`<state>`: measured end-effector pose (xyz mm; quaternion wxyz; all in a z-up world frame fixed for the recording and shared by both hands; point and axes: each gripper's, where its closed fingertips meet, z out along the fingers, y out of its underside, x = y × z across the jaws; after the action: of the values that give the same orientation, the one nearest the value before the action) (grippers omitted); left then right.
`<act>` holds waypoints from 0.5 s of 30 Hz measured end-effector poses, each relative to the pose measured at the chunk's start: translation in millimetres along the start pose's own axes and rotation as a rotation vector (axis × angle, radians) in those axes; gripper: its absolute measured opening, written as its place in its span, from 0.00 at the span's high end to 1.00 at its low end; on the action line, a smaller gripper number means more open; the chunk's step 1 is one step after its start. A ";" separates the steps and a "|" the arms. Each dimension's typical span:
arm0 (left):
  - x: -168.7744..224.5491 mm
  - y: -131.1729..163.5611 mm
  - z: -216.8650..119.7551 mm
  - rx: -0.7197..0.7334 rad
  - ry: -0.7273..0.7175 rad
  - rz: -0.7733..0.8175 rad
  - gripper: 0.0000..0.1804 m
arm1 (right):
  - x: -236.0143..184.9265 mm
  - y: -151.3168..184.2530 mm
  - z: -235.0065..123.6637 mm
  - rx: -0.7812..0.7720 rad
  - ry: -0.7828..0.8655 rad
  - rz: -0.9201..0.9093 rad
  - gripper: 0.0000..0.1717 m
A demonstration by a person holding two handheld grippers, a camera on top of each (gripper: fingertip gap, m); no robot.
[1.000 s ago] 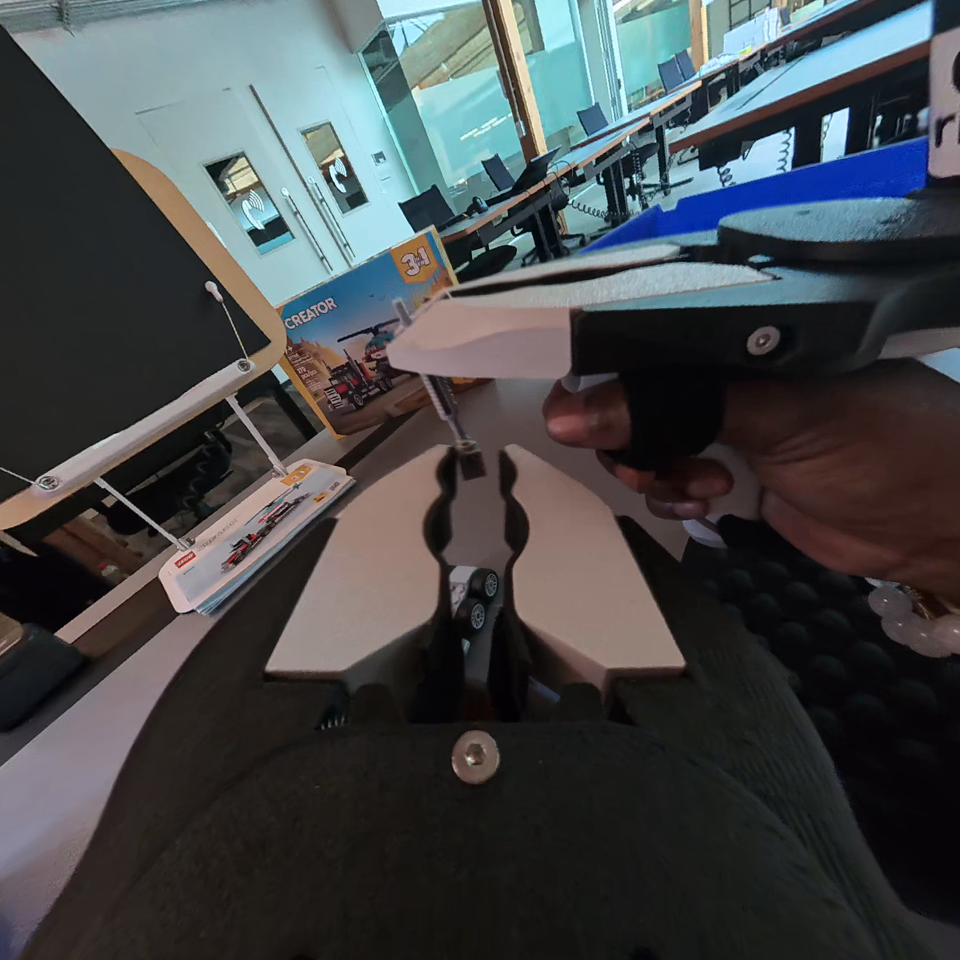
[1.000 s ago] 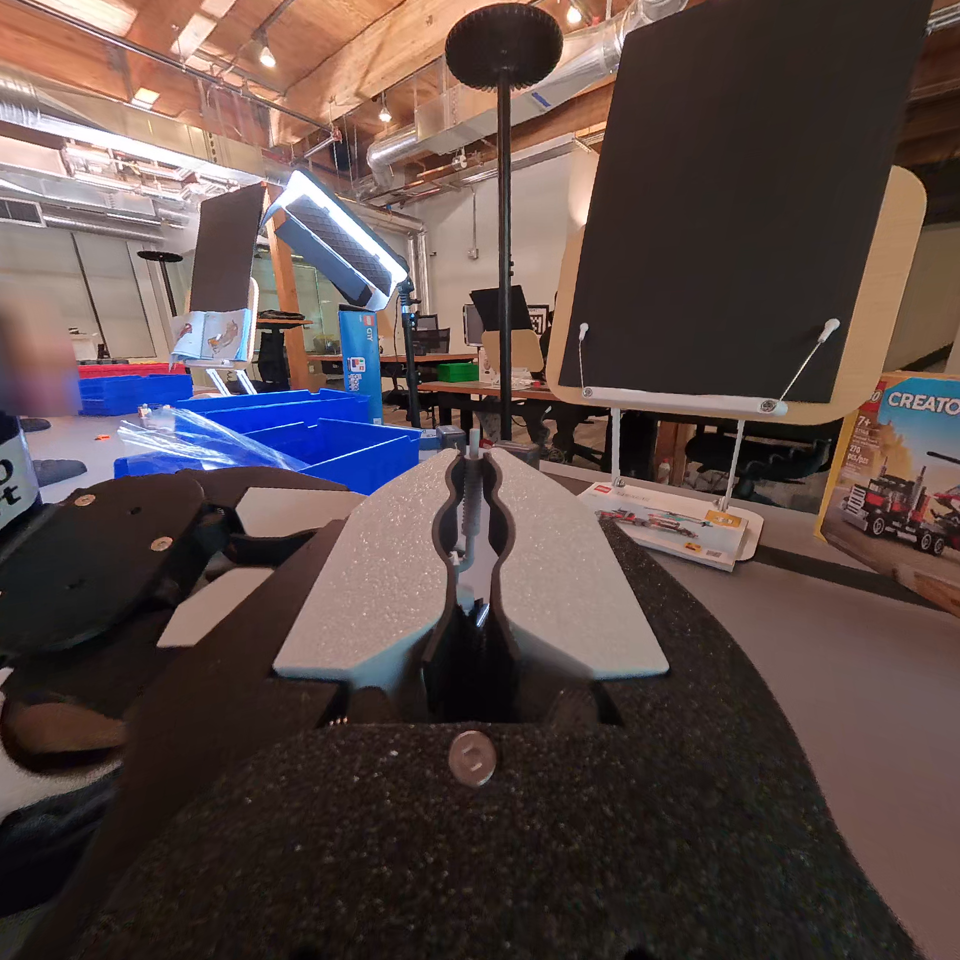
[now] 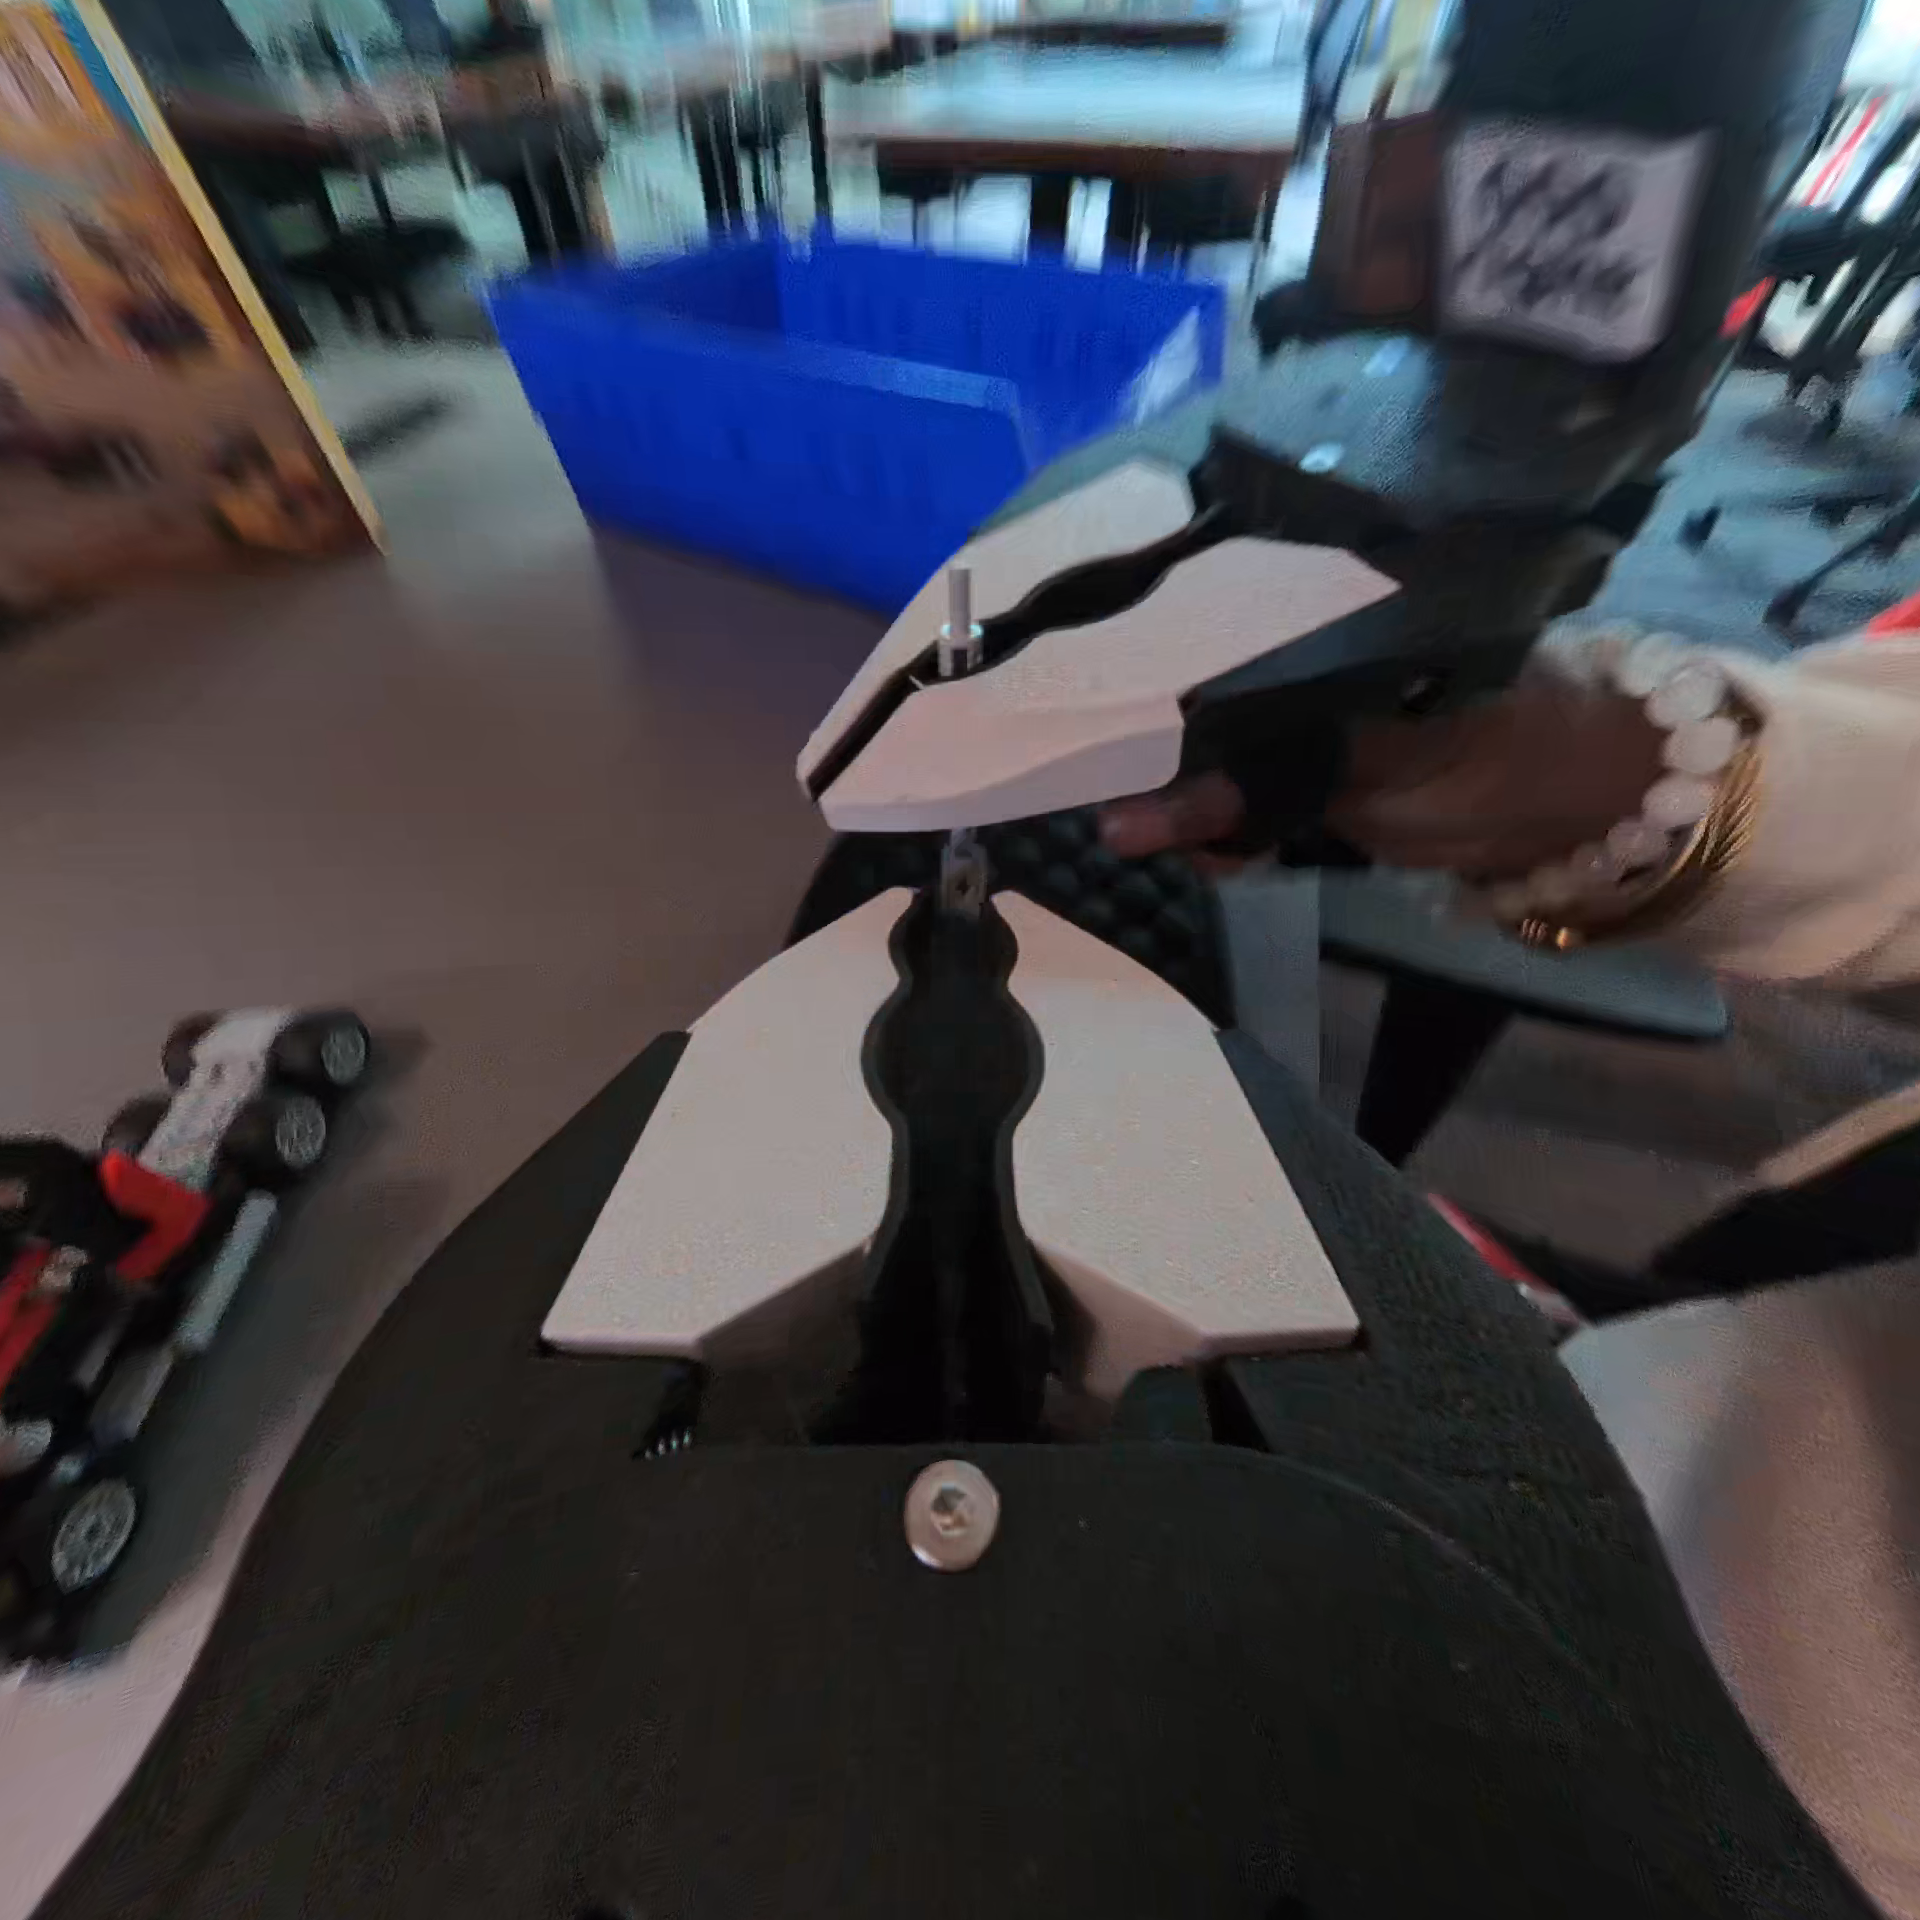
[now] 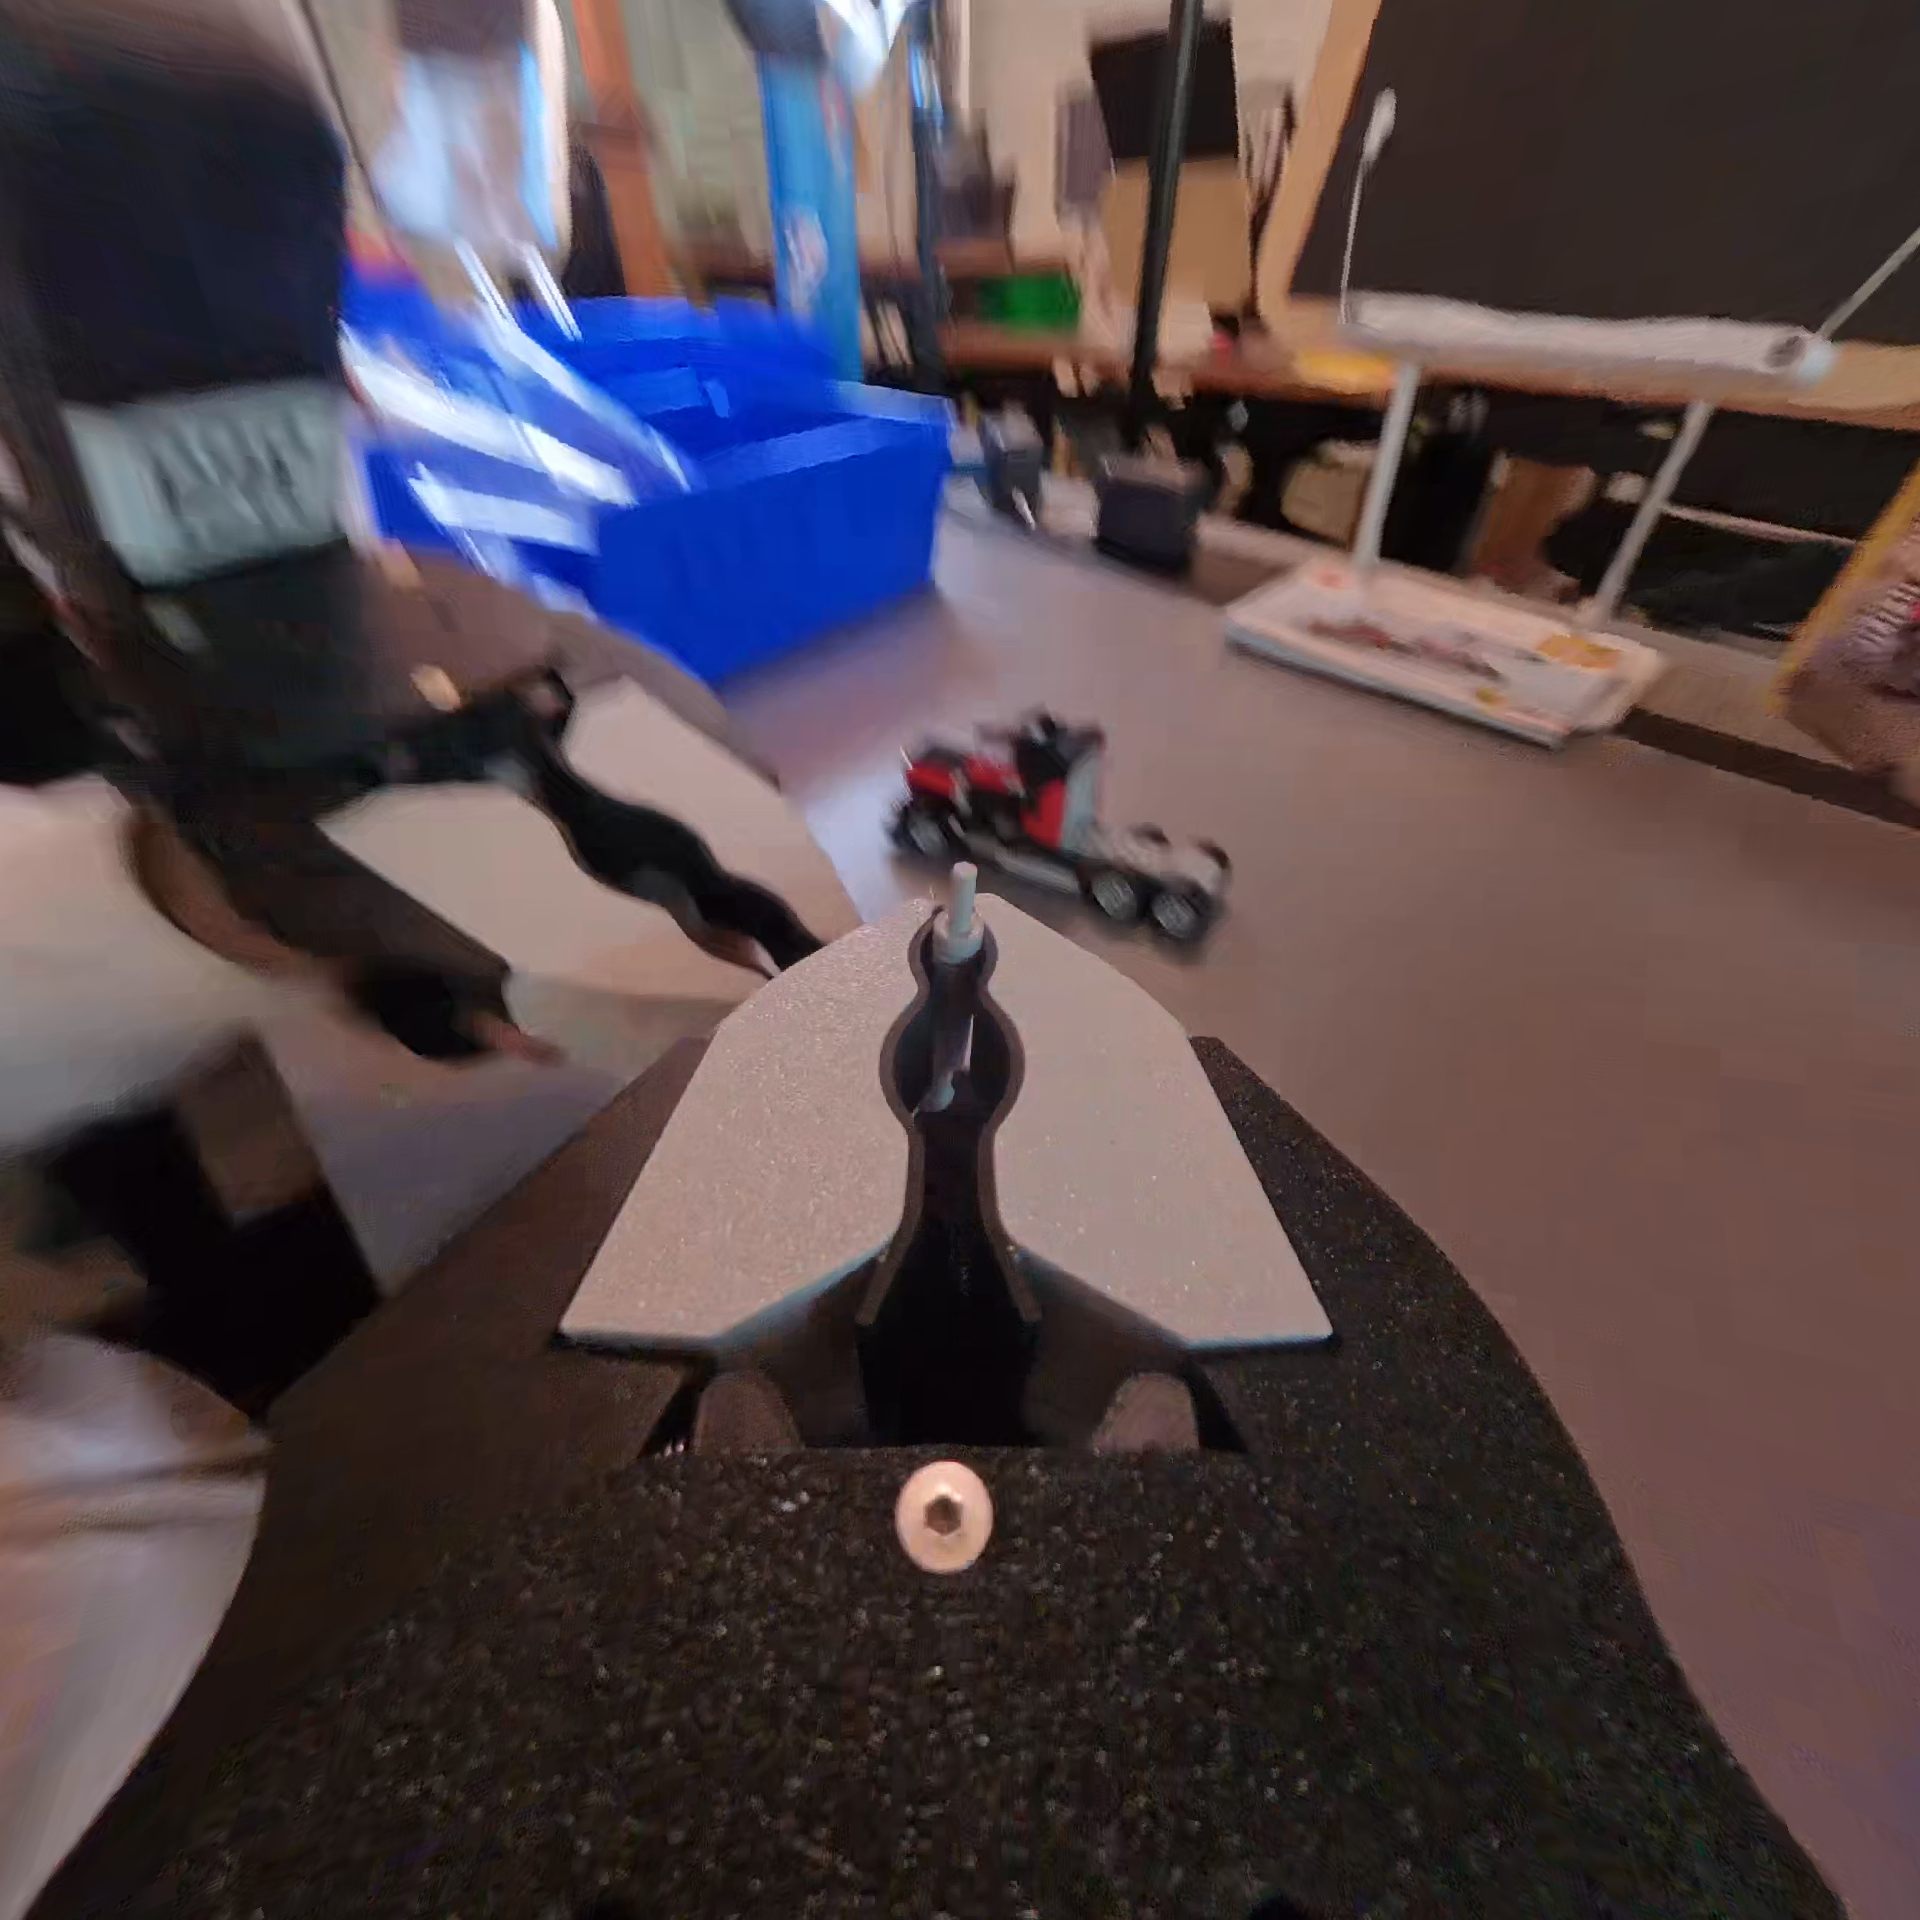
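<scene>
Tongs meet tip to tip: right tongs point(image 4: 958, 923) clamp a thin grey pin point(image 4: 963, 885), left tongs point(image 3: 956, 912) pinch a small dark piece point(image 3: 962, 878) just beneath, toy truck point(image 4: 1049, 821) well beyond on the table point(image 4: 1507, 1091).

Grey tabletop point(image 4: 1455, 1091). Blue plastic bin point(image 3: 831, 416) at the far side, clear plastic bags lying in it, blurred point(image 4: 488, 436). Toy truck point(image 4: 1049, 821), red, black and grey, standing on the table, well apart from the bin. White booklet point(image 4: 1434, 644) lying flat under a tilted black board on thin white legs point(image 4: 1621, 156). Colourful box point(image 3: 135, 343) upright at the edge.
</scene>
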<state>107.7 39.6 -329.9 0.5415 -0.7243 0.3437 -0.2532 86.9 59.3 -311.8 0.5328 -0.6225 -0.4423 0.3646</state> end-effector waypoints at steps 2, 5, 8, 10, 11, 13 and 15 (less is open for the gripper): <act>-0.8 14.6 2.1 -0.114 -0.023 0.039 0.89 | 7.3 23.3 -4.0 -0.112 0.029 -0.005 0.99; 3.1 27.6 8.4 -0.163 -0.077 0.199 0.92 | 20.1 50.5 -8.4 -0.217 0.074 0.051 0.99; 7.3 34.6 19.1 -0.159 -0.145 0.321 0.93 | 24.6 64.0 -8.2 -0.264 0.055 0.164 0.99; 10.8 36.9 28.7 -0.159 -0.142 0.298 0.90 | 24.0 67.1 -8.6 -0.289 0.043 0.194 0.99; 13.2 38.1 34.1 -0.165 -0.121 0.255 0.90 | 22.6 68.9 -8.3 -0.292 0.034 0.215 0.99; 12.9 40.6 42.0 -0.193 -0.093 0.163 0.91 | 24.8 69.0 -9.3 -0.266 0.041 0.253 0.99; 9.6 41.0 45.5 -0.205 -0.087 0.109 0.91 | 26.4 69.1 -10.9 -0.251 0.044 0.274 0.99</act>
<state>138.2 52.6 -382.3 0.4918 -0.7665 0.3827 -0.1553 117.3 77.5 -377.6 0.4060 -0.7462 -0.3837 0.3621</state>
